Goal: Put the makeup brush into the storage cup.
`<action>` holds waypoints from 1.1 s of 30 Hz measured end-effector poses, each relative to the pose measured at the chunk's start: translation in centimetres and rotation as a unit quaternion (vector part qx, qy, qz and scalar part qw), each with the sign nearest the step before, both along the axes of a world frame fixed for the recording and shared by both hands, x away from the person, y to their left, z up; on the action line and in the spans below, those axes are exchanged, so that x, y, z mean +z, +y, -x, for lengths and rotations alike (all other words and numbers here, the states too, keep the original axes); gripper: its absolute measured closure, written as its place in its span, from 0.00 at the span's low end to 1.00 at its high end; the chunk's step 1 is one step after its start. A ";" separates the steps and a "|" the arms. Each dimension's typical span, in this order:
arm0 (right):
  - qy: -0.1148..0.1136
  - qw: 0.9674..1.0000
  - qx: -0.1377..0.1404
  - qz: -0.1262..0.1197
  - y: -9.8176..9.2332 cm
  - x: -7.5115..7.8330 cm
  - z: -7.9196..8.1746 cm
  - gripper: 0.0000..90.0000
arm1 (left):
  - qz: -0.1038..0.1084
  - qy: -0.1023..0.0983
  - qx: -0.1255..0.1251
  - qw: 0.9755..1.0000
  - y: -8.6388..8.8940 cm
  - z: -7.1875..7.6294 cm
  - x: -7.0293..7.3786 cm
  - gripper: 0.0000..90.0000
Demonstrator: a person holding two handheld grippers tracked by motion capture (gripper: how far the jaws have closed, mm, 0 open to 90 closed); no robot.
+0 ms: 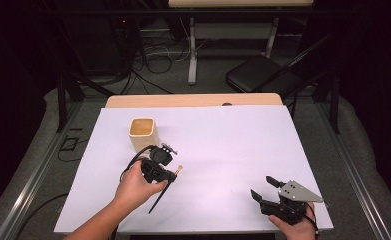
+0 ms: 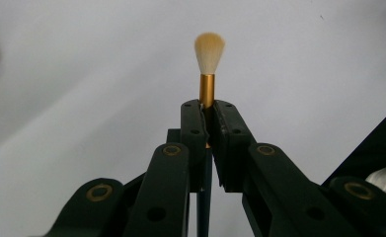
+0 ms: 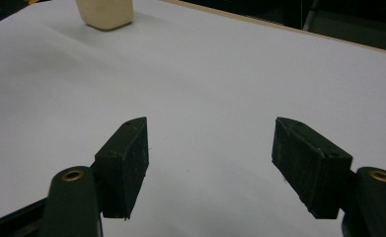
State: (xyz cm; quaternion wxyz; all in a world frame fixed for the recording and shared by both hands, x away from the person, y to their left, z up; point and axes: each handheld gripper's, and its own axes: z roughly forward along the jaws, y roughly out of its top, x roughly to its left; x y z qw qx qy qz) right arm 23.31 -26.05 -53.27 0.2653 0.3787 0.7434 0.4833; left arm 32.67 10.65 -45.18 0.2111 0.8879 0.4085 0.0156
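A makeup brush [image 2: 209, 54] with a cream tuft, gold ferrule and dark handle is clamped in my left gripper [image 2: 208, 111], jaws shut on the ferrule. In the high view the left gripper [image 1: 173, 172] is at the table's left centre, the brush tip [image 1: 179, 169] pointing right and its dark handle [image 1: 158, 200] slanting down toward the front edge. A beige square cup [image 1: 143, 133] stands just behind it, and it appears far off as the cup [image 3: 105, 12]. My right gripper [image 1: 264, 188] rests near the front right, jaws wide apart and empty, seen also as the right gripper [image 3: 215, 158].
White sheet [image 1: 223, 150] covers the wooden table [image 1: 193, 100]. Beyond the far edge stand a black chair [image 1: 263, 75], table legs and cables on the floor.
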 end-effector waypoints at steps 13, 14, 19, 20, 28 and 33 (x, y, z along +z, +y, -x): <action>0.000 1.000 0.000 0.000 -0.1 0.0 0.0 0.33 | 0.068 -0.066 0.001 0.996 1.3 0.7 1.7 0.93; 0.001 1.000 0.000 0.001 -0.1 0.0 0.0 0.33 | 0.072 -0.073 0.001 0.995 1.4 0.7 1.8 0.93; 0.001 1.000 -0.001 0.000 0.0 0.0 0.0 0.33 | 0.090 -0.104 0.000 0.991 1.7 1.1 2.1 0.93; 0.000 1.000 -0.001 0.000 0.0 0.0 0.0 0.33 | 0.093 -0.109 -0.002 0.990 1.7 1.2 2.2 0.93; -0.002 1.000 -0.001 -0.001 -0.1 0.0 0.0 0.33 | 0.125 -0.148 -0.008 0.981 1.5 1.7 2.3 0.93; -0.002 1.000 -0.001 -0.001 0.0 0.0 0.0 0.33 | 0.149 -0.163 -0.008 0.975 1.6 2.0 2.4 0.93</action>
